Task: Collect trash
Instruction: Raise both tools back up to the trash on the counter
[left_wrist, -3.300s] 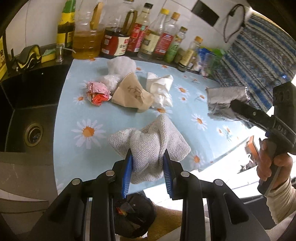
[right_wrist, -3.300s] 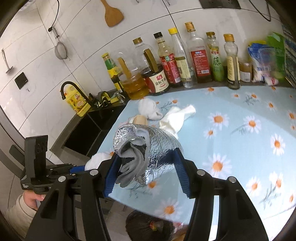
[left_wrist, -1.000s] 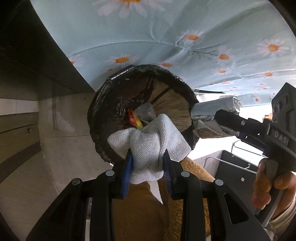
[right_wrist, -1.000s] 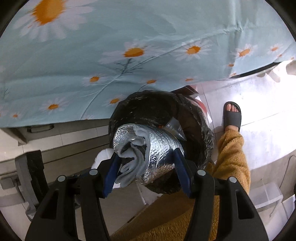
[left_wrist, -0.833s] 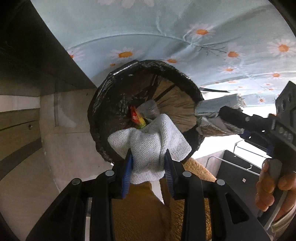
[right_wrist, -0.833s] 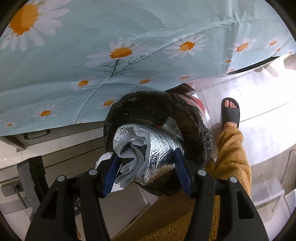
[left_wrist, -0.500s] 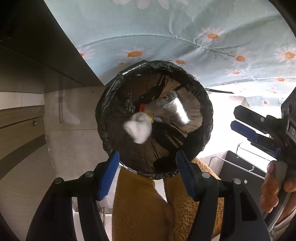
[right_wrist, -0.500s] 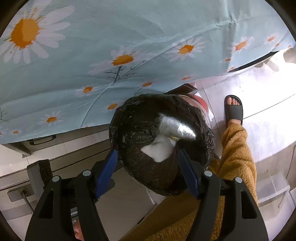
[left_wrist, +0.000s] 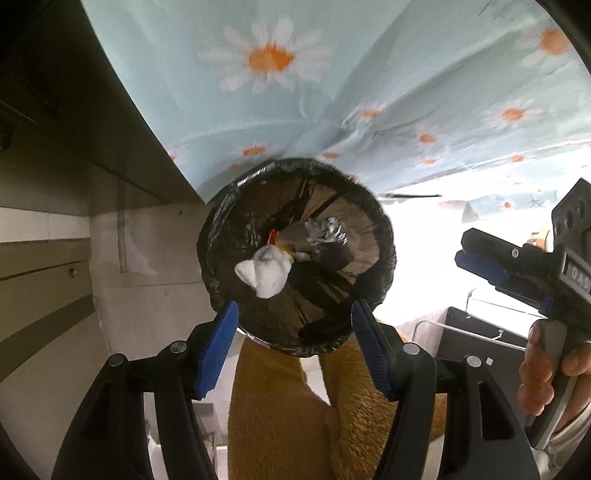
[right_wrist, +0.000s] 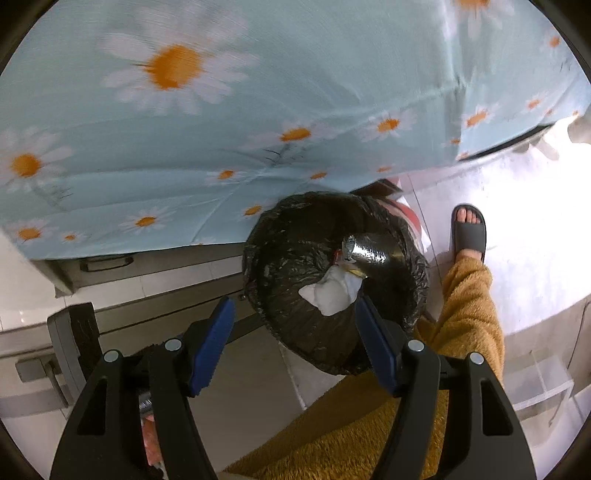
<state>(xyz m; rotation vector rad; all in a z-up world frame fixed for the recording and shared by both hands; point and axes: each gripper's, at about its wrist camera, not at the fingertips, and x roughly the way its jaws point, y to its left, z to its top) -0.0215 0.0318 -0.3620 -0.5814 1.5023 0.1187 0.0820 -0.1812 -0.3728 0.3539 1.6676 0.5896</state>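
While angled steeply down over the trash bin (left_wrist: 295, 254), left gripper (left_wrist: 293, 325) jaws apart, blue pads bare, nothing between them; clear air between pads and the bin's near rim. Right gripper (right_wrist: 295, 332) likewise spread and empty, tilted down toward the same bin from the other side. Inside the black liner: white cloth wad (left_wrist: 264, 271) near the middle, silver foil bundle (left_wrist: 327, 240) just beside it toward the far wall, a red-and-yellow scrap between them, too small to identify. Far rim tucked just under the hanging edge of the daisy tablecloth (left_wrist: 332, 74); near rim close against a leg in fuzzy orange trousers (left_wrist: 280, 406). Partial lettering "DA" on the right gripper's body, remainder cut off. Right hand (left_wrist: 546, 373) wrapped around that gripper's handle, fingers curled. Sandalled foot (right_wrist: 468, 230) on pale floor beside the bin.
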